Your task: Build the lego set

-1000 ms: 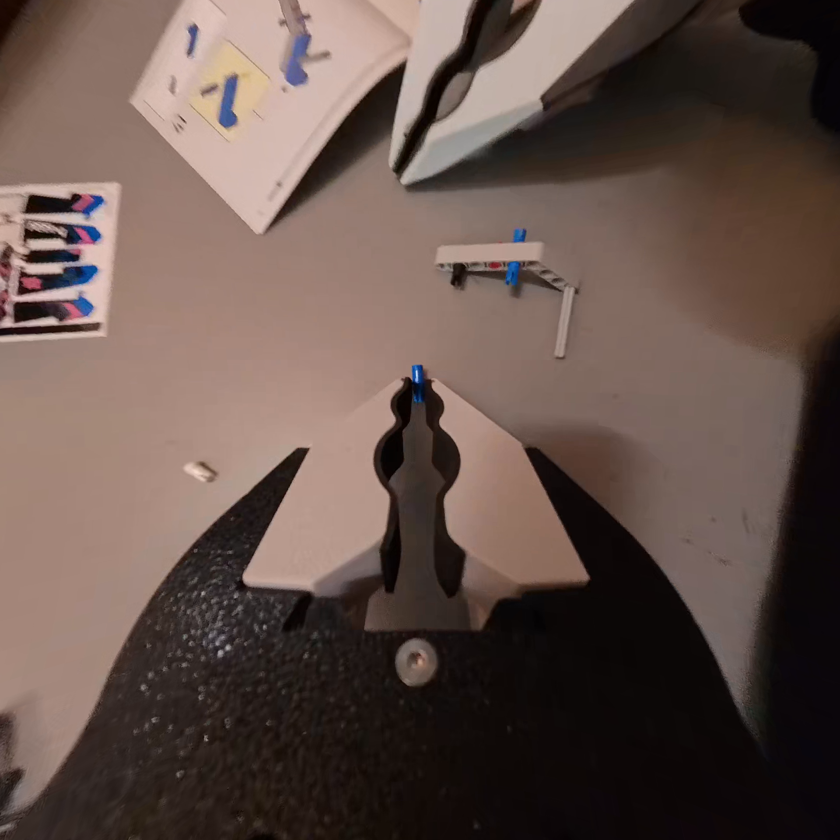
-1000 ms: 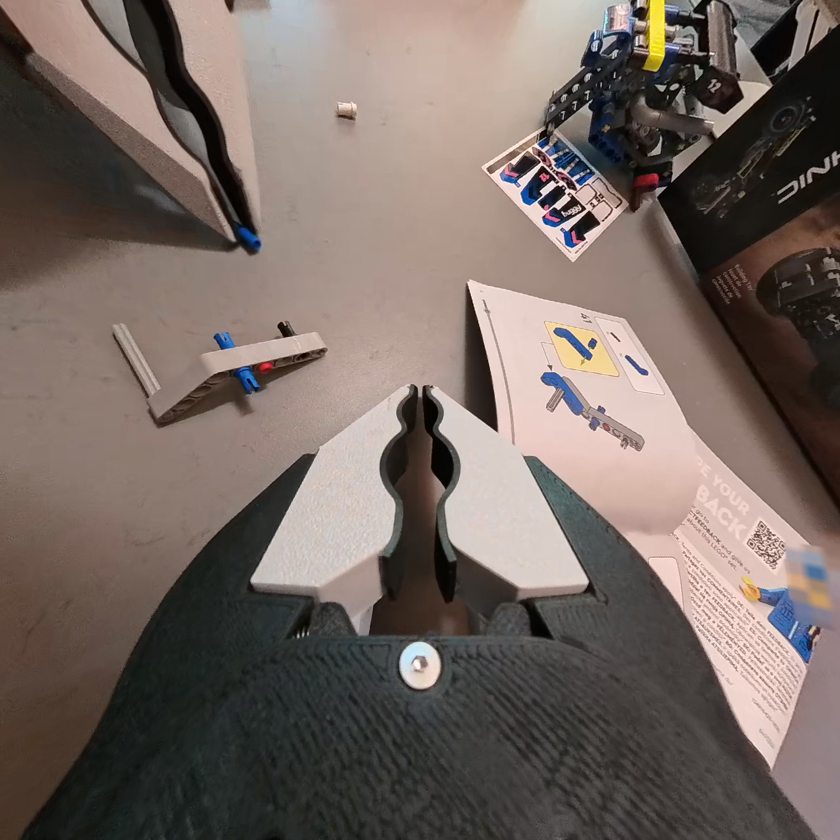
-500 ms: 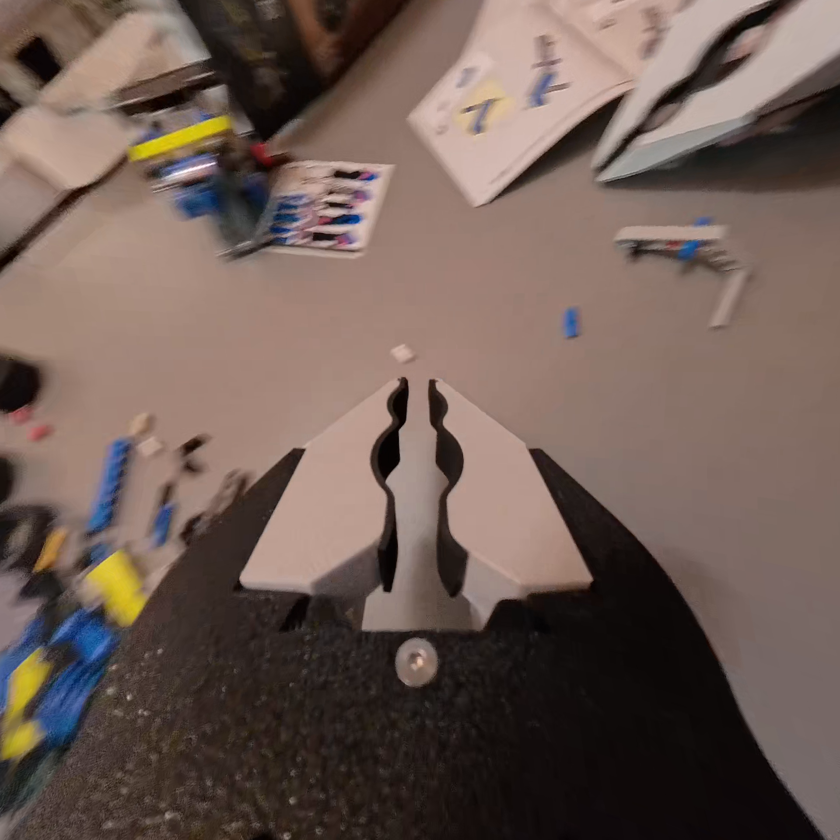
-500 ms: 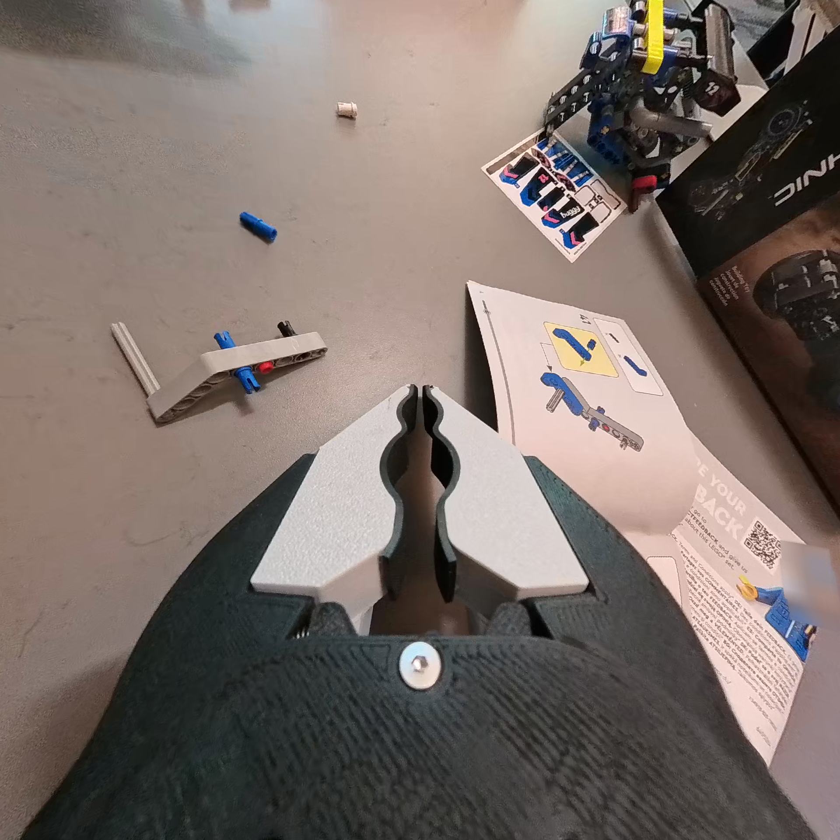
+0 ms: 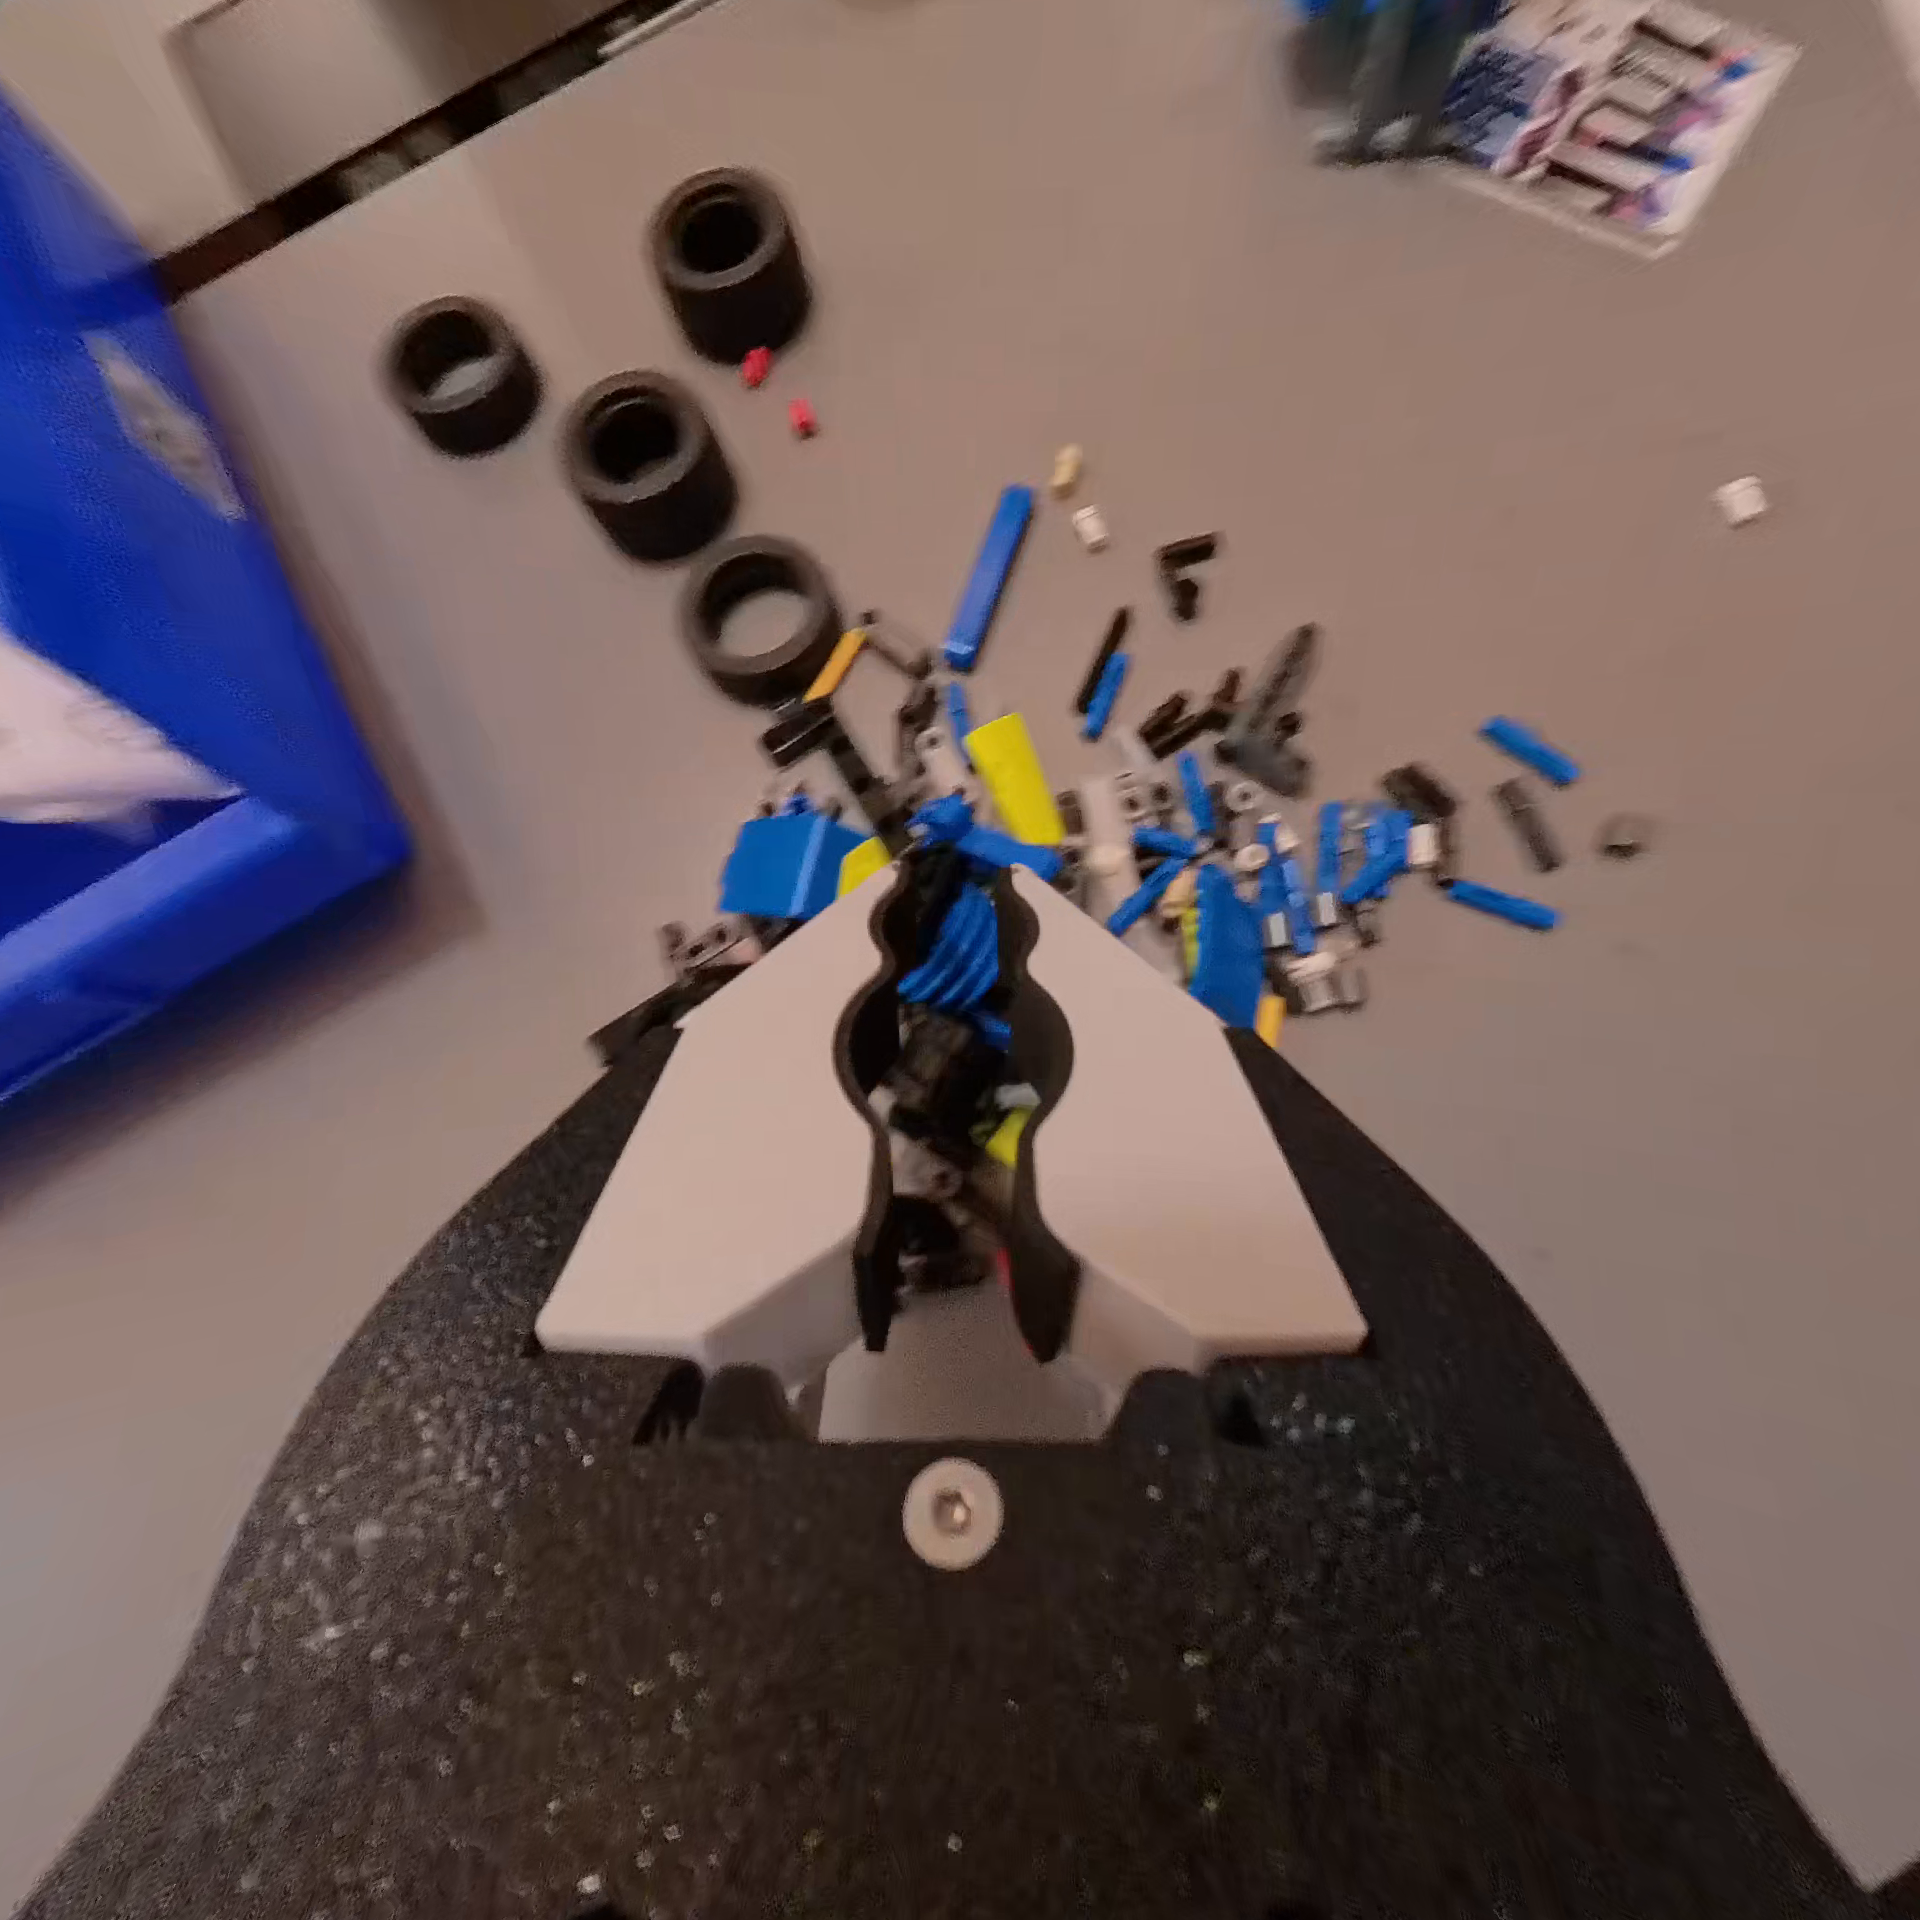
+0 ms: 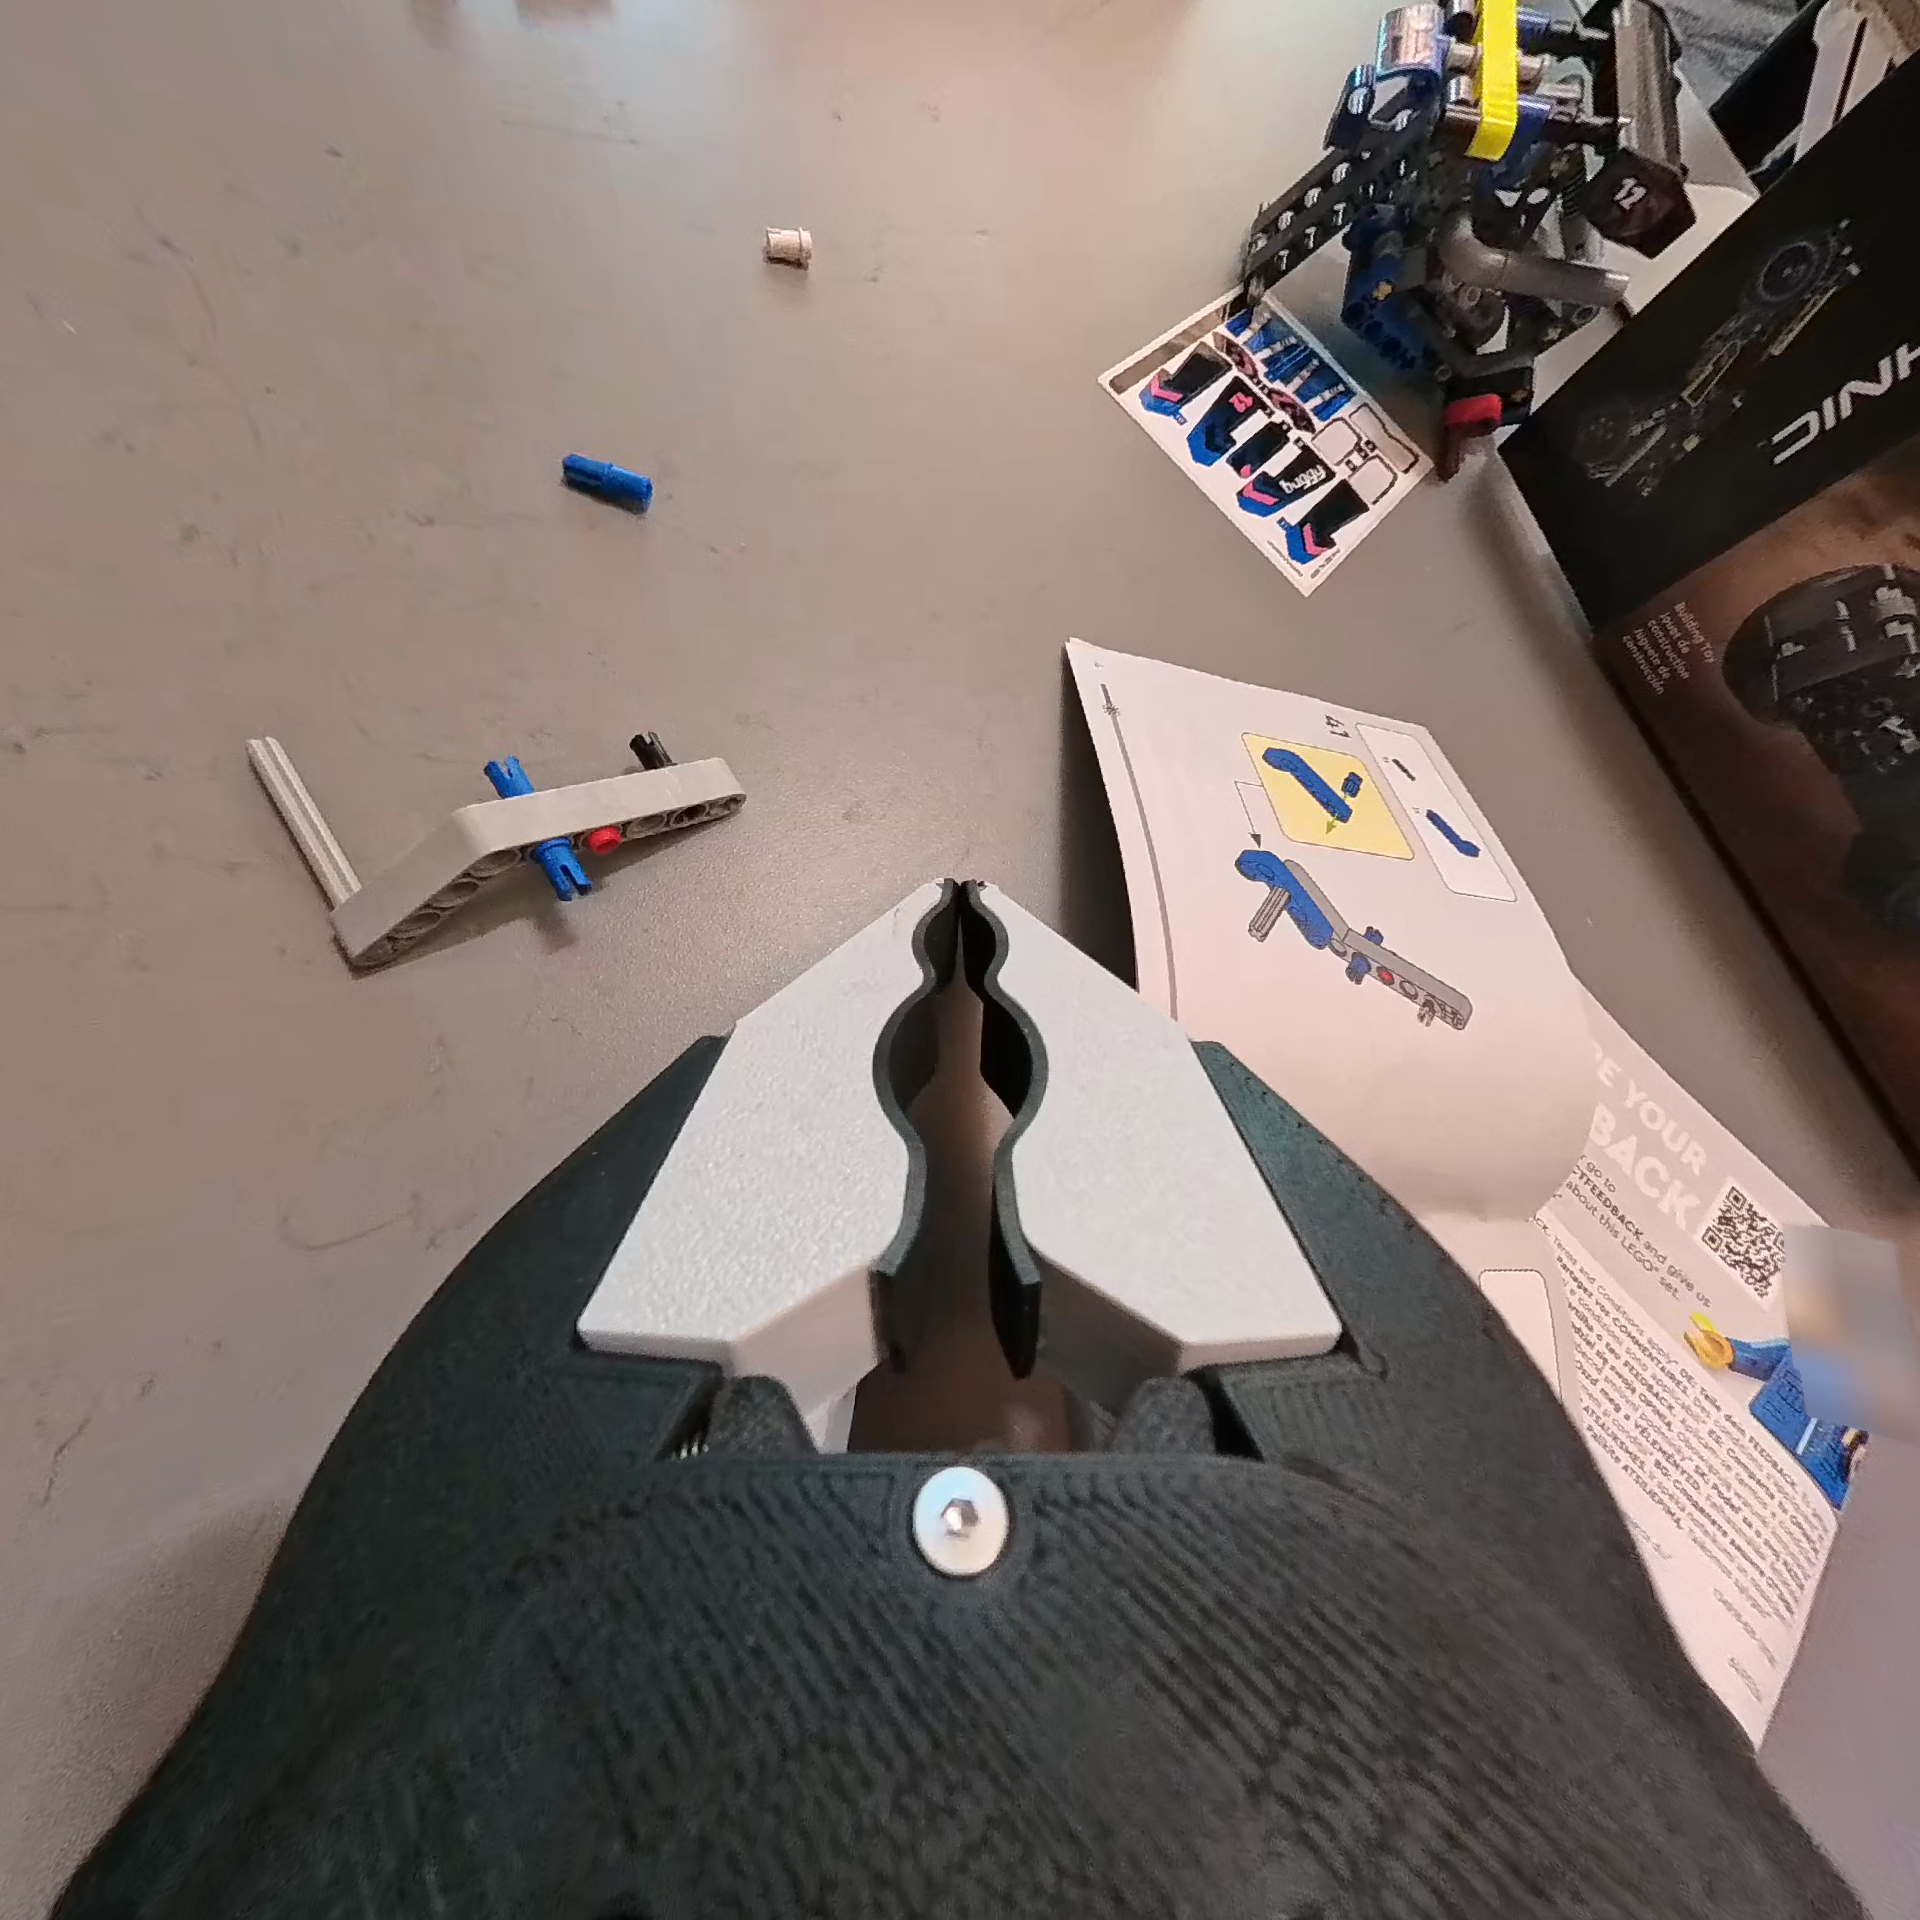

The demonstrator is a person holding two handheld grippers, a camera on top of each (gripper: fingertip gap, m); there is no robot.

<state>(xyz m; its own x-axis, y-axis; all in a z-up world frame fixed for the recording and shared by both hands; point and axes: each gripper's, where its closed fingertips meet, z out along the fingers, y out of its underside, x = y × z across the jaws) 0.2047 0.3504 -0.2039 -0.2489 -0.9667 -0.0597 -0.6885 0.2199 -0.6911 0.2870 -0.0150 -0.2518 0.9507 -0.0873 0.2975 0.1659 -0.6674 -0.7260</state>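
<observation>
Right wrist view: right gripper [image 6: 958,886], jaws together and empty, faces the unfinished grey beam assembly [image 6: 540,844]. Left gripper [image 5: 951,868], jaws apart, hovers over loose parts [image 5: 1226,831]; most building remains.

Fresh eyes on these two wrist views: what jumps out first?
In the left wrist view, a scattered pile of blue, black and yellow plastic bricks lies just beyond the left hand-held gripper, with four black rubber tyres further back to the left. In the right wrist view, a bent grey beam with blue pins lies left of an open instruction booklet.

Grey beam [image 6: 540,847] flat on table
</observation>
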